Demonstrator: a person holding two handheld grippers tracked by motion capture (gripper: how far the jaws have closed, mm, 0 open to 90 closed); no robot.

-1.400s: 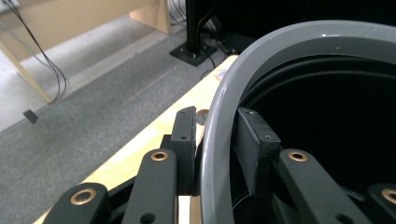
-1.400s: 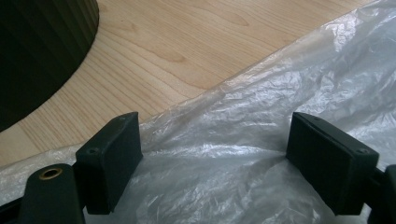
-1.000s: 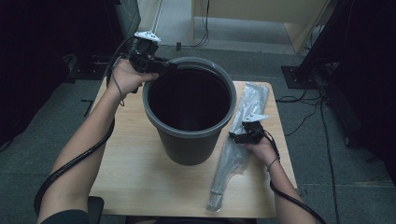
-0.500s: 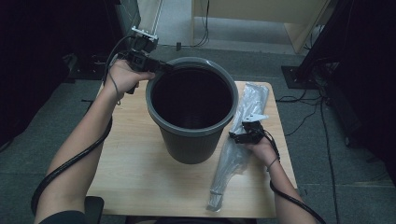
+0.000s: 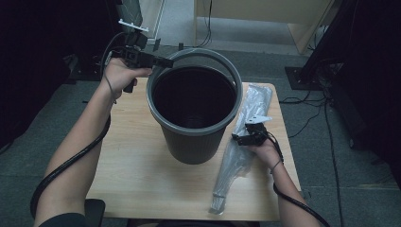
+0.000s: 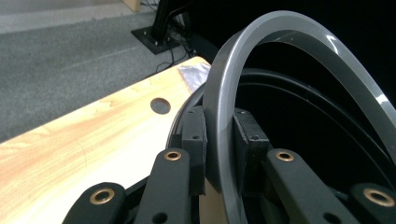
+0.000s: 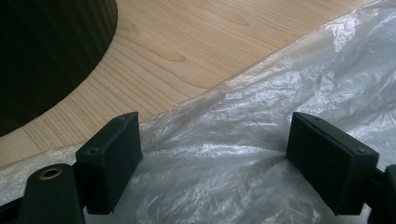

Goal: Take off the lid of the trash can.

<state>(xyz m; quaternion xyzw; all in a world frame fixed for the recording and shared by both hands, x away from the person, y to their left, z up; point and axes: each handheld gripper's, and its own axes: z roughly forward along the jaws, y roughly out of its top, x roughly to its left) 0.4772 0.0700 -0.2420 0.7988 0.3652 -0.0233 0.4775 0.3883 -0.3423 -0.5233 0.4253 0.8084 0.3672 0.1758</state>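
two things are in hand on the wooden table (image 5: 142, 179): a clear plastic bag (image 5: 239, 151) lying flat along the near right side, and a dark grey bin (image 5: 194, 106) standing upright at the middle. the right gripper (image 5: 243, 137) rests on the bag beside the bin's right wall, its jaws spread wide with the crinkled film (image 7: 243, 140) between them and not pinched. farther off, at the bin's far left edge, the left gripper (image 5: 158, 61) is set on the grey ring (image 6: 224, 116) that sits on the bin's rim; its jaws have just been closing, and the pads are seen against both faces of the ring, which looks lifted off the rim on that side.

the step is judged to be the freeing of the ring so that the bag can be fitted as a liner. next, a firm hold on the ring and a lift clear of the rim are called for, while the bag is pinched and raised.

the tabletop is pale wood grain with a round hole (image 6: 160, 105) near its far edge. beyond it, grey carpet (image 5: 279, 61), cables, black stand bases and a light wooden cabinet are seen.
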